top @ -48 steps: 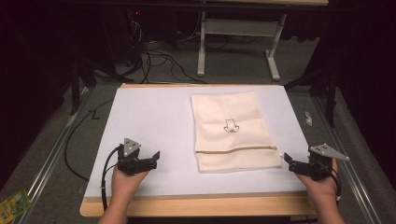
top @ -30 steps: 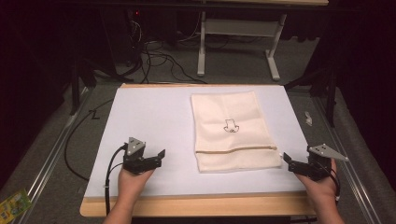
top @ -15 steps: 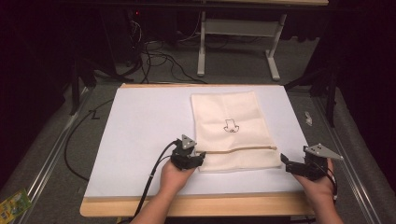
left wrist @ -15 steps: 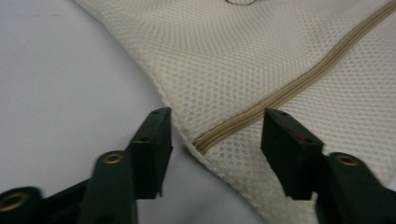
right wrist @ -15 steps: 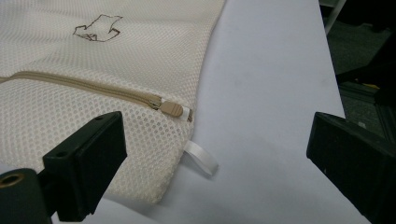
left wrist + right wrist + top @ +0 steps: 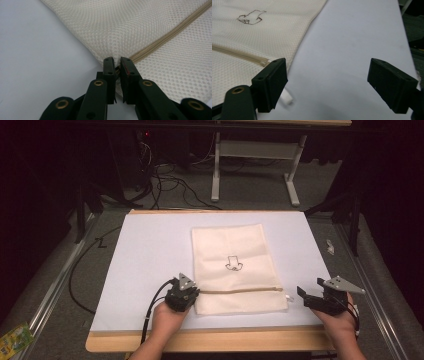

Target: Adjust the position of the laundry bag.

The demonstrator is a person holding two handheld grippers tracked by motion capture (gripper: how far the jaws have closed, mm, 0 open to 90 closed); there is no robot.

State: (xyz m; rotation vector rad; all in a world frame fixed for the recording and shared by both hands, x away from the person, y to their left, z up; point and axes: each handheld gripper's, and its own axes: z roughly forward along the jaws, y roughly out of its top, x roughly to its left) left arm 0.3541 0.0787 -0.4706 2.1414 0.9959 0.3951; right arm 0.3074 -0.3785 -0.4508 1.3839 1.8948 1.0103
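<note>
A cream mesh bag (image 6: 232, 250) with a small dark drawing lies flat on the white mat (image 6: 150, 250). A tan zipper (image 6: 240, 290) runs across its near part. My left gripper (image 6: 189, 293) is at the bag's left edge by the zipper's end. Its jaws have just been closing and are shut on the mesh (image 6: 116, 63) there. My right gripper (image 6: 306, 296) rests just right of the bag's near right corner. It is open (image 6: 328, 67); its jaws have just closed a little, with bare mat between them. The zipper's white pull tab (image 6: 287, 98) lies by its left jaw.
The mat covers a wooden table (image 6: 210, 337). A black cable (image 6: 150, 312) trails from the left gripper off the near edge. A small white scrap (image 6: 330, 245) lies right of the table and a green packet (image 6: 12, 340) on the floor at near left.
My left gripper moved right across the mat to the bag's left edge and shut on the mesh by the zipper's end. The right hand stayed where it was.
</note>
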